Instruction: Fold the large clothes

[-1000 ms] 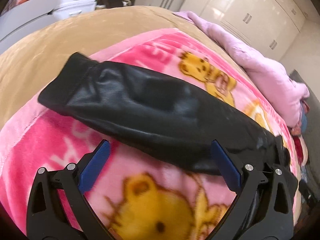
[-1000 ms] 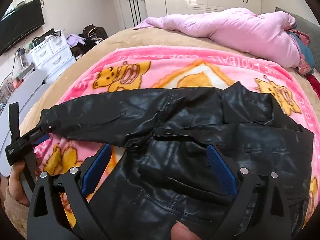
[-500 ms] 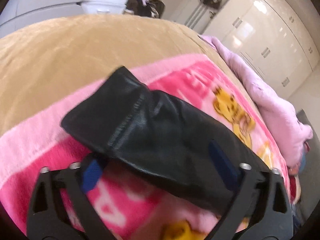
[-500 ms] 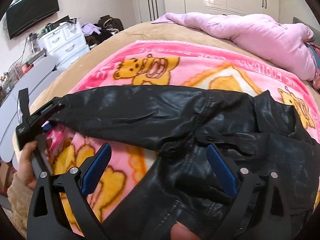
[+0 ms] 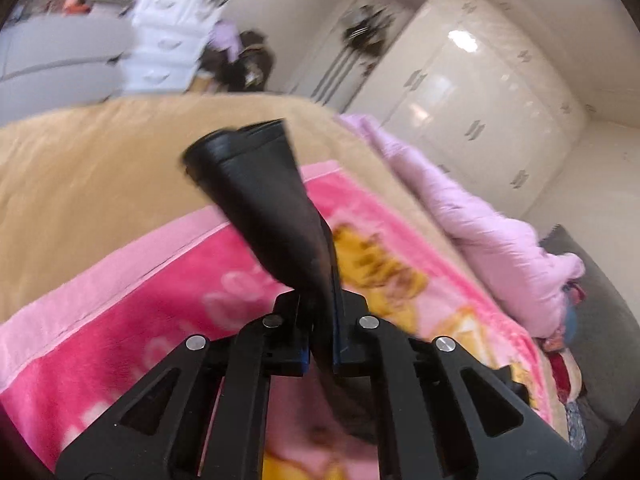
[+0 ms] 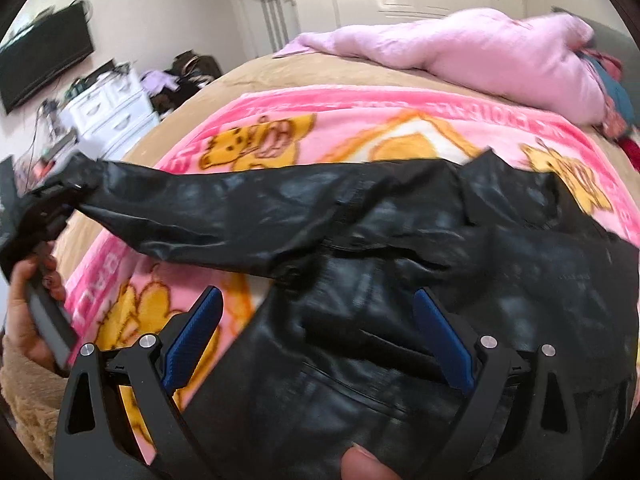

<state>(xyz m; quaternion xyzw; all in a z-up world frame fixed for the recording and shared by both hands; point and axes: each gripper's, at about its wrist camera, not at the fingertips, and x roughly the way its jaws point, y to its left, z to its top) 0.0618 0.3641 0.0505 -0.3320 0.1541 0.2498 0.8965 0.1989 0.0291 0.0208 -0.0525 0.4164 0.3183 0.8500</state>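
The left hand-held gripper (image 5: 320,336) sits at the lower centre of its own view, its jaws just closed tight on a sleeve (image 5: 272,208) that sticks up between them. In the right wrist view it shows at the far left edge, held by a hand (image 6: 24,312). The right hand-held gripper (image 6: 316,336) fills the bottom of its frame, jaws spread wide with nothing pinched, a fingertip (image 6: 360,462) at the bottom edge.

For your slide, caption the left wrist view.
Left gripper shut on the black jacket's sleeve, lifted above a pink blanket.
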